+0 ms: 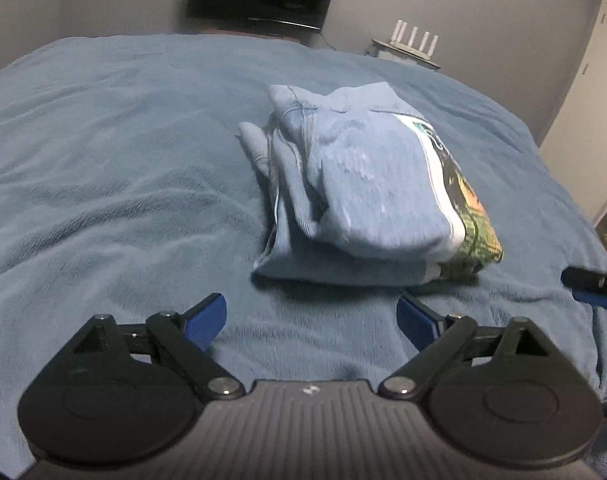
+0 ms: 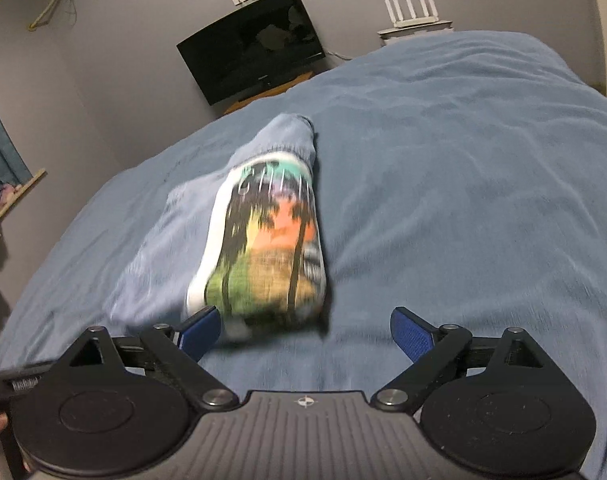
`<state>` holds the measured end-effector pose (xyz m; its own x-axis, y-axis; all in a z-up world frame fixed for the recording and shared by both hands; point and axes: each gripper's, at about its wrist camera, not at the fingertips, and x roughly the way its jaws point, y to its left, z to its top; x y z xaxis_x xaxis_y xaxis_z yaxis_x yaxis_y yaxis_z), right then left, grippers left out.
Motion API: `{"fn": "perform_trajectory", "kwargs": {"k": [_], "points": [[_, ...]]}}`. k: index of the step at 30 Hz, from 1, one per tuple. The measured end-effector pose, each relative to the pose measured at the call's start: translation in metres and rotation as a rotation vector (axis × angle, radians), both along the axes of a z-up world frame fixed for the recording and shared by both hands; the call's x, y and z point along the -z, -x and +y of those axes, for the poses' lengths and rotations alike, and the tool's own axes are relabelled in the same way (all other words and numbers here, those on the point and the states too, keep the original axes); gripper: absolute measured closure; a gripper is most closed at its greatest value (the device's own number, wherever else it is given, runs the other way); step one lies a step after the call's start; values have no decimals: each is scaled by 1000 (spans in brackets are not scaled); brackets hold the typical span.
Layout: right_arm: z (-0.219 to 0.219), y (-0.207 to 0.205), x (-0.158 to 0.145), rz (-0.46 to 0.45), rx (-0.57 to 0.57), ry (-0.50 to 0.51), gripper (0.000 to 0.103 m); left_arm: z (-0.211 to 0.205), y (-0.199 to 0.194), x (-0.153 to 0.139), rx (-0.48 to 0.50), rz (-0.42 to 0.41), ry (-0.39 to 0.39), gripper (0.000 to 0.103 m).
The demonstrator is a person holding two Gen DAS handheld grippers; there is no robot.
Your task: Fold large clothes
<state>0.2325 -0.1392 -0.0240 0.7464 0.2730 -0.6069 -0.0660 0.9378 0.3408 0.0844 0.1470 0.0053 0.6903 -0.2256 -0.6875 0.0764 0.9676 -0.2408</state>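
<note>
while both jaws gape empty, folded light-blue printed sweatshirt [image 1: 367,184] lies frame-centre, long axis running away; right gripper [image 2: 303,332] nearer than left gripper [image 1: 311,320].

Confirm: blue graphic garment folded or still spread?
Folded. The garment sits as a compact layered bundle on the blue blanket, stacked edges visible, print wrapped around one side. Both grippers, left and right, are open, holding nothing.

- You have one folded garment [image 1: 367,184], a blue bundle with a printed panel, at the centre of the frame.
- You have one blue blanket [image 1: 123,140] under it.
- You hold two grippers, left [image 1: 311,320] and right [image 2: 305,328], each with two blue fingertips spread apart.
- One dark screen [image 2: 251,44] sits at upper centre.
- One white router [image 2: 413,16] shows four antennas, upper right.
</note>
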Motion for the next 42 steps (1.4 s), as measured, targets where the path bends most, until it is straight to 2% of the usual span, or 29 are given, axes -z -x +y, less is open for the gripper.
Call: {"fn": "perform_trajectory", "kwargs": {"k": [3, 7, 9, 11, 14, 17, 22, 28, 42], "points": [[22, 4, 6, -21, -30, 119, 9, -12, 4, 3, 3, -3, -75, 11], [55, 6, 17, -128, -84, 299, 7, -28, 0, 17, 18, -59, -173, 4], [71, 5, 26, -181, -112, 365, 5, -34, -6, 31, 28, -37, -230, 3], [83, -3, 38, -172, -147, 408, 2, -38, -16, 43, 40, 8, -282, 3], [94, -16, 60, -72, -191, 455, 2, -39, -26, 58, 46, 39, -310, 1], [92, -23, 74, 2, -191, 437, 1, -40, -29, 66, 63, 41, -315, 0], [73, -35, 84, 93, -156, 302, 0, -41, -31, 72, 69, 58, -317, 0], [72, -30, 83, 97, -156, 292, 0, -34, -35, 73, 64, 75, -281, 0], [78, -28, 84, 105, -162, 306, 0, -35, -34, 73, 65, 76, -283, 0]]}}
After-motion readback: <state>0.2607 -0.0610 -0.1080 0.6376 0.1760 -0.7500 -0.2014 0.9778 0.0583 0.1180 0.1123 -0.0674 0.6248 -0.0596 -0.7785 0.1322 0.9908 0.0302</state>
